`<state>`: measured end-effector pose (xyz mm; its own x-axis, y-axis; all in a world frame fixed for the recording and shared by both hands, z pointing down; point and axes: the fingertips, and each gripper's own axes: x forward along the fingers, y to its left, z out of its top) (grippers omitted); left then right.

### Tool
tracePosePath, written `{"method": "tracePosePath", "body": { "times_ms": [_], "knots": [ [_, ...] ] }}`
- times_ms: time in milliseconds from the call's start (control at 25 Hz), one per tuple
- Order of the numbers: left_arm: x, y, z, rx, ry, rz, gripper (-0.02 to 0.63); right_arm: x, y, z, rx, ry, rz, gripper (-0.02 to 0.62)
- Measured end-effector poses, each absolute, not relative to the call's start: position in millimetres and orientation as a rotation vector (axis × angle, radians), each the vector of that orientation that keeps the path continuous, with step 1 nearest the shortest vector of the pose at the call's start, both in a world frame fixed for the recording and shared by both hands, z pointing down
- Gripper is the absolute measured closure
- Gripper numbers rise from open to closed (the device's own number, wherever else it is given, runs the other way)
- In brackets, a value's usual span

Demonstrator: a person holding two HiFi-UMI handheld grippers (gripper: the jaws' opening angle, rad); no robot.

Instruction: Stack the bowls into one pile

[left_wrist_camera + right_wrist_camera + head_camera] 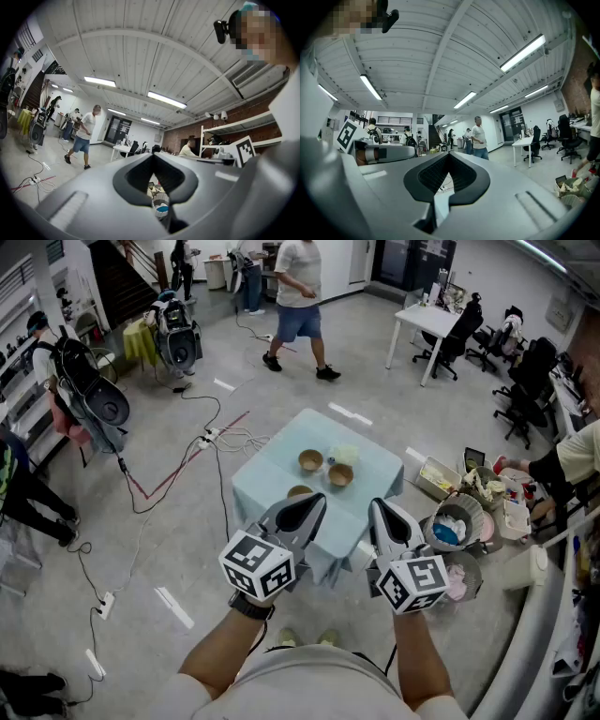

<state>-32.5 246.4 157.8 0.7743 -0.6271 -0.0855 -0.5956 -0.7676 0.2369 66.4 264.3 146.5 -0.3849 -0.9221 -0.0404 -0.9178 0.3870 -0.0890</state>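
Observation:
A small table with a light blue cloth (272, 474) stands on the floor well ahead of me. On it sit two brown bowls (310, 461) (340, 474) and a pale greenish bowl (345, 454). A third brown bowl (299, 491) peeks out just beyond my left gripper's tip. My left gripper (317, 501) and right gripper (378, 506) are held side by side close to my body, short of the table. Both are shut with nothing in them. Their own views show only closed jaws (152, 155) (449, 154), the ceiling and the room.
Round bins full of rubbish (455, 521) stand right of the table. Cables (225, 439) trail over the floor to its left. A person (298, 306) walks at the back, near a white desk (427, 320) and office chairs (525, 381).

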Motion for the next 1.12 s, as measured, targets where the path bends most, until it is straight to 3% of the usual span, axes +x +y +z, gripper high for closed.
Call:
{"method": "tracePosePath", "body": {
  "times_ms": [1120],
  "knots": [
    [-63.9, 224.9, 197.3, 2.757, -0.89, -0.207, 0.6, 53.4, 254.9, 177.7, -1.773, 2.454, -0.197, 0.584]
  ]
}}
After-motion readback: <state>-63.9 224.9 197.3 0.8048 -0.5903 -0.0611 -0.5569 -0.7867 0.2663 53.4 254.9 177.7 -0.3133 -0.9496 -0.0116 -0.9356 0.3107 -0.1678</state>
